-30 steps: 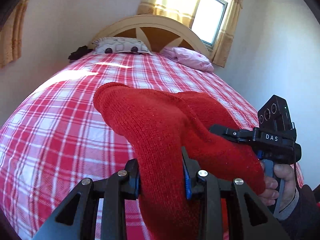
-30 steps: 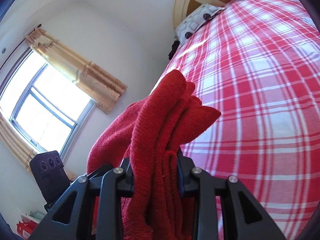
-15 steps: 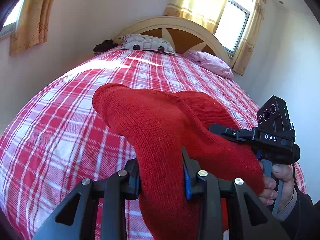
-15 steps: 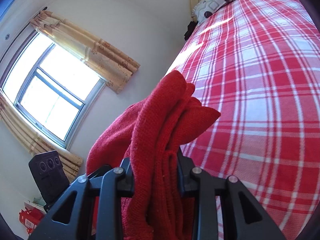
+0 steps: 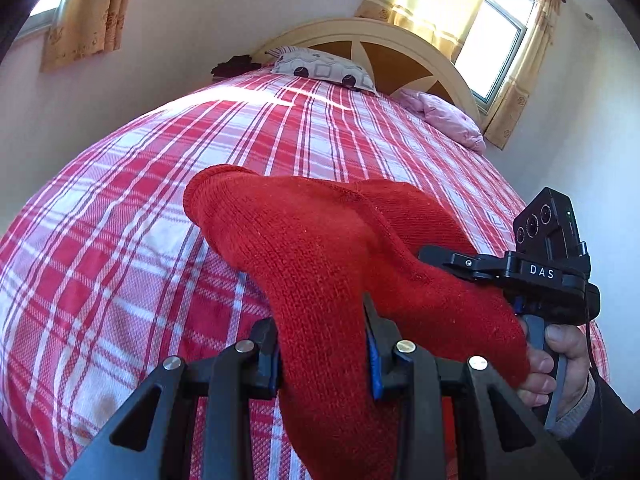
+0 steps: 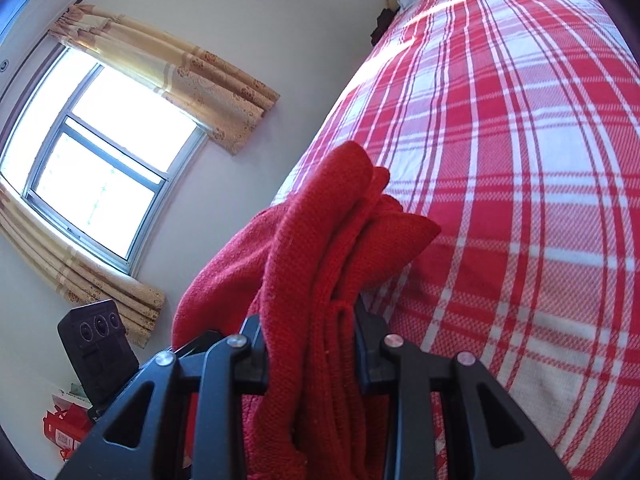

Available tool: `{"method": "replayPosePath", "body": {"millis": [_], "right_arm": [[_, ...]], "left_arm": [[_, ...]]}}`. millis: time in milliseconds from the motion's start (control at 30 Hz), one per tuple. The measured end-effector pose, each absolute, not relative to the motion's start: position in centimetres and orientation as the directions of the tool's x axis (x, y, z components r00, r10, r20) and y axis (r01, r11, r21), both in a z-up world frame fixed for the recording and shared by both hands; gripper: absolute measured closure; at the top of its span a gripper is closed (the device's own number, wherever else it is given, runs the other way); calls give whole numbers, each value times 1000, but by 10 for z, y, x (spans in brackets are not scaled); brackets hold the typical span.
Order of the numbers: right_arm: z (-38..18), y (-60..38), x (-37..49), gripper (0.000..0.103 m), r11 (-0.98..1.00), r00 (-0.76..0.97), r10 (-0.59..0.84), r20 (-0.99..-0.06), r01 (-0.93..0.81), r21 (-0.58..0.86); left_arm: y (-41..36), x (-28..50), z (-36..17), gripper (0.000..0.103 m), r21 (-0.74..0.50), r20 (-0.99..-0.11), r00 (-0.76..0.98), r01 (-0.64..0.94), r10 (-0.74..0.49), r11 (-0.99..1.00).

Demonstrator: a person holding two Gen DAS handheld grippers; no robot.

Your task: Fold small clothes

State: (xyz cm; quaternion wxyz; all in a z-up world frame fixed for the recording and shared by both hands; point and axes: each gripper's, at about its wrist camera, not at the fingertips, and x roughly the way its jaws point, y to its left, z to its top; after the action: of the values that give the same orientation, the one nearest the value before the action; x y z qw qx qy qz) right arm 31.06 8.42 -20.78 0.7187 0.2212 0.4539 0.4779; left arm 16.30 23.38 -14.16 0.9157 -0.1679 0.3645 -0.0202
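Observation:
A red knitted garment (image 5: 320, 248) hangs in the air above the bed, stretched between both grippers. My left gripper (image 5: 322, 344) is shut on one bunched end of it, the knit filling the gap between the pads. In the right wrist view the same red knit (image 6: 320, 248) is bunched in folds, and my right gripper (image 6: 310, 344) is shut on it. From the left wrist view the right gripper (image 5: 460, 264) shows at the right, its jaws buried in the garment, with a hand (image 5: 560, 360) on its handle. The fingertips of both are hidden by cloth.
A bed with a red and white checked cover (image 5: 160, 240) lies below. At its head are a patterned pillow (image 5: 324, 68), a pink pillow (image 5: 444, 116) and a cream headboard (image 5: 360, 32). Curtained windows (image 6: 100, 160) are on the walls. The left gripper's camera block (image 6: 96, 344) shows low at the left.
Both grippers have moved across and a little lower over the bed with the garment still held. More of the bed's left side and wall shows in both views.

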Motion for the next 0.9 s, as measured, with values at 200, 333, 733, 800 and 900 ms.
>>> {"method": "replayPosePath", "body": {"millis": [200, 333, 733, 800, 900], "right_arm": [[-223, 85, 306, 70, 466, 111, 874, -473, -467, 751], [-235, 82, 308, 70, 477, 99, 867, -488, -446, 757], [-250, 62, 310, 50, 536, 135, 836, -531, -408, 740], [-245, 50, 306, 48, 560, 169, 823, -542, -400, 726], [-229, 35, 296, 47, 590, 226, 805, -549, -416, 692]], "left_arm": [[235, 156, -159, 70, -344, -679, 710, -85, -185, 935], [238, 153, -172, 69, -373, -677, 708, -91, -204, 923], [244, 131, -171, 41, -362, -698, 701, -174, -143, 916], [245, 122, -163, 40, -316, -705, 703, -193, -94, 929], [245, 104, -146, 39, -231, -696, 718, -243, 14, 942]]}}
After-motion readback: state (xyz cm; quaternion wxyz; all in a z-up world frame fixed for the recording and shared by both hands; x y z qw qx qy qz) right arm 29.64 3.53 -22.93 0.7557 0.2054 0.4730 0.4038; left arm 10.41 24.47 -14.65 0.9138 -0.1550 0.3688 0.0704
